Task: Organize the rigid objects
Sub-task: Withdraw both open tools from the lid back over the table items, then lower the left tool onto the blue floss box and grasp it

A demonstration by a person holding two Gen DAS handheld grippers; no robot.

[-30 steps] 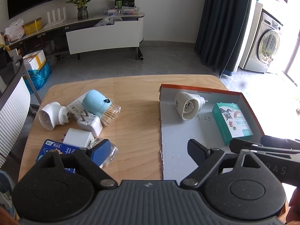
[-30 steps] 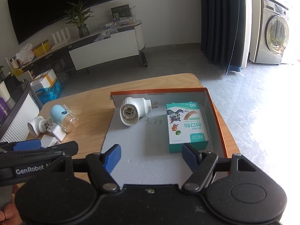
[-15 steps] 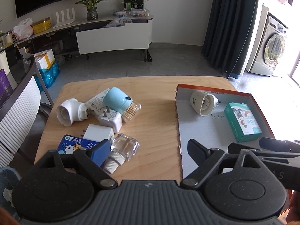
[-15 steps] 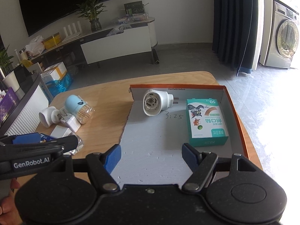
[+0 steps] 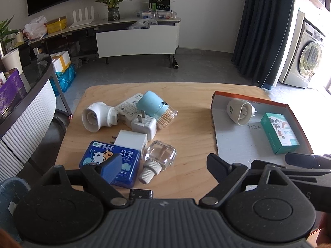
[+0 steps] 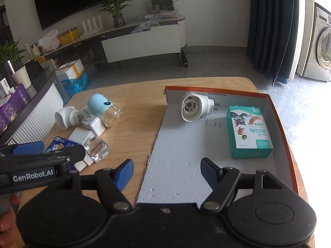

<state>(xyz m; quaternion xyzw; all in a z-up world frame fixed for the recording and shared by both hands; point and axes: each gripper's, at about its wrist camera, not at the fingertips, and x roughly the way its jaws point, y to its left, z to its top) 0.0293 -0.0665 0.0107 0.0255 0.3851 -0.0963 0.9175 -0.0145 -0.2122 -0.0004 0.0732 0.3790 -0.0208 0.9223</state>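
Bottle (image 5: 160, 157) of clear glass lies on the table (image 5: 186, 124), just past your left gripper (image 5: 163, 168). It looks hard, slick and easy to break, so pinch its flat sides, not the white cap. Both grippers tilt down, spread wide and empty; the right gripper (image 6: 166, 172) hangs over the box (image 6: 277, 119).

The blue tin (image 5: 109, 163) is partly covered by the left gripper's (image 5: 163, 166) near finger, so part of its lid print cannot be read. A small dark object (image 5: 141, 194) at the gripper's body shows only its top; what it is cannot be told. In the right wrist view the clear bottle's (image 6: 96, 147) cap end is hidden behind the other gripper's finger. The white charger (image 5: 132, 139) lies partly behind the tin. Small print on the teal box (image 6: 247, 130) is perhaps too fine to read.
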